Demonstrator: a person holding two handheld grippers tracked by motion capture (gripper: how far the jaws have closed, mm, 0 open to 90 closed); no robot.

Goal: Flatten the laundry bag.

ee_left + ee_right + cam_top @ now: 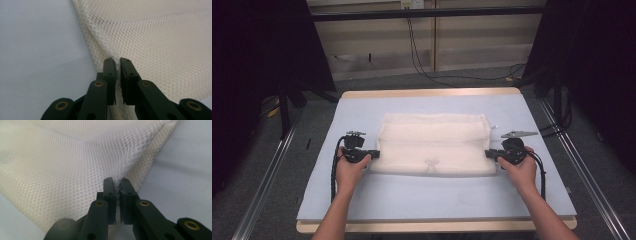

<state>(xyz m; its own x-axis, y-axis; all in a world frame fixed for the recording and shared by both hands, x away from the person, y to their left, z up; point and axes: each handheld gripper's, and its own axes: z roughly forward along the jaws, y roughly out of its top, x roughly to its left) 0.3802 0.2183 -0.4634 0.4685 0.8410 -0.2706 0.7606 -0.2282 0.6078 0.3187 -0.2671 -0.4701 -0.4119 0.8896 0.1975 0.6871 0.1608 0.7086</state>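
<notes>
— Jaws, left gripper [118, 62]: black, two in number, nearly together, clamped on the left edge of the cream-white mesh fabric, folded flat [160, 37]. Thin pinch of netting visible between the pads.

— Confirmed. Jaws, right gripper [117, 182]: same black pattern, drawn close, clamped on the right edge of the same mesh. White upper layer pulled up into a ridge at the pinch, cream layer beneath.

— Location of fabric?

— Lying on the pale blue table cover [437, 200], roughly centred, nearer the far half. Rectangular outline, long side running left to right. Shallow crease across the middle. Small dark mark near the front edge, too small to identify.

— Position of grippers in the high view?

— Left gripper [373, 154] at the fabric's left end, held in the left hand [349, 167]. Right gripper [488, 154] at the right end, held in the right hand [522, 167]. Both pointing inward, toward each other, at about the same level across the table. Black cables trailing back beside each forearm.

— Ancillary items?

— Grey three-cornered plate [518, 134] atop the right gripper. Wooden table rim [432, 93] showing beyond the cover. Black cords [422, 65] on the floor behind.
</notes>
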